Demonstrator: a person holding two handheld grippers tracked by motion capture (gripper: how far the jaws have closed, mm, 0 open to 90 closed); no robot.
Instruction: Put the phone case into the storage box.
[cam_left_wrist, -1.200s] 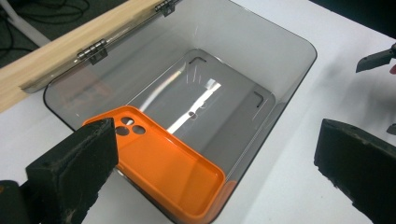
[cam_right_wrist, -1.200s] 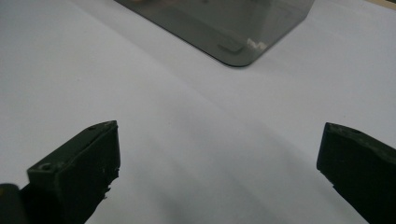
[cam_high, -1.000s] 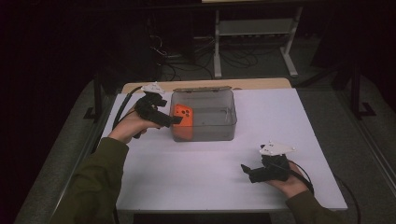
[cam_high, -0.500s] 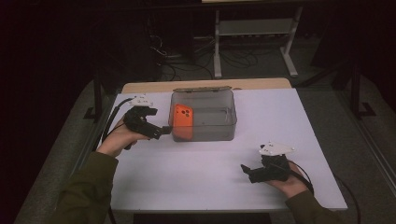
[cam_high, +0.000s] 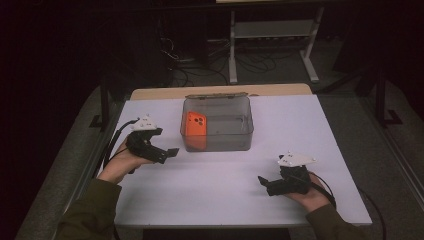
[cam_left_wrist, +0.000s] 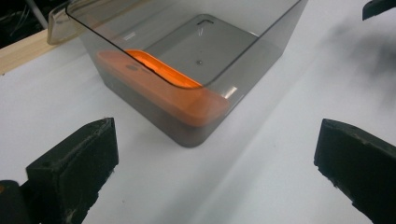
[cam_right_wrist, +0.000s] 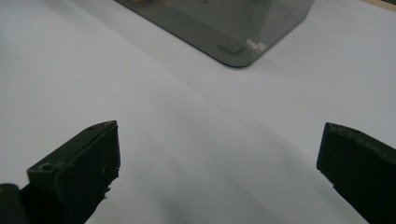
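A smoky clear plastic box (cam_high: 240, 135) stands on the white table, toward the back middle. An orange phone (cam_high: 195, 125) leans inside it against the left wall; the same phone (cam_left_wrist: 177, 91) fills the near side of the box (cam_left_wrist: 261, 51) in the left gripper view. My left gripper (cam_high: 171, 153) sits just left of the box, open, nothing between its jaws (cam_left_wrist: 215, 186). My right gripper (cam_high: 264, 183) rests on the table at the front right, open and empty (cam_right_wrist: 219, 186). The box's corner (cam_right_wrist: 238, 42) shows ahead of it.
The white table (cam_high: 210, 195) has a wooden strip (cam_high: 165, 92) along its far edge. A flat clear lid (cam_high: 216, 94) lies behind the box. Beyond the table stand a metal frame (cam_high: 272, 45) and cables on a dark floor.
My left gripper has let go of the orange phone, which now stays inside the box, and has drawn back toward the front left, open. The right gripper has not moved.
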